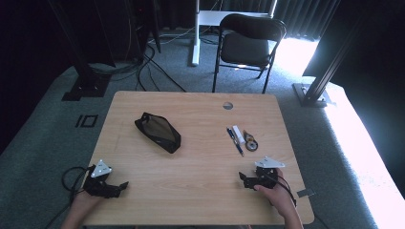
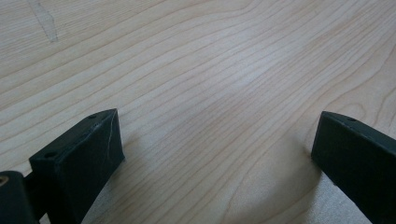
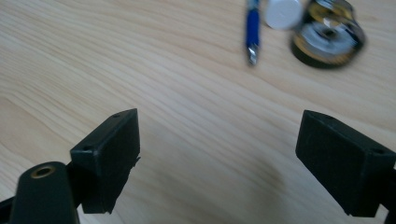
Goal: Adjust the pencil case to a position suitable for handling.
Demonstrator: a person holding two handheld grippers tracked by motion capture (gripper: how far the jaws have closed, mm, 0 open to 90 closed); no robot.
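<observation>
Both grippers rest low on the pale wooden counter [image 1: 200,167], jaws spread wide and holding nothing. The right gripper [image 3: 219,154] faces the blue pen [image 3: 252,28], white cylinder [image 3: 283,12] and round metal disc [image 3: 328,37] nearby, probably lining up a pick. The left gripper [image 2: 217,149] waits over bare wood, well apart from the black mesh pouch [image 1: 158,132].

A rectangular bench of pale wood grain with rounded corners [image 1: 200,167] is seen from above. A black mesh-fronted zip pouch [image 1: 158,132] is laid at an angle left of centre. To the right, a blue pen [image 1: 235,141], a small white block [image 1: 238,134] and a round metal disc-shaped object [image 1: 251,141] are grouped closely together. A round grey grommet [image 1: 228,105] is set near the far edge.
</observation>
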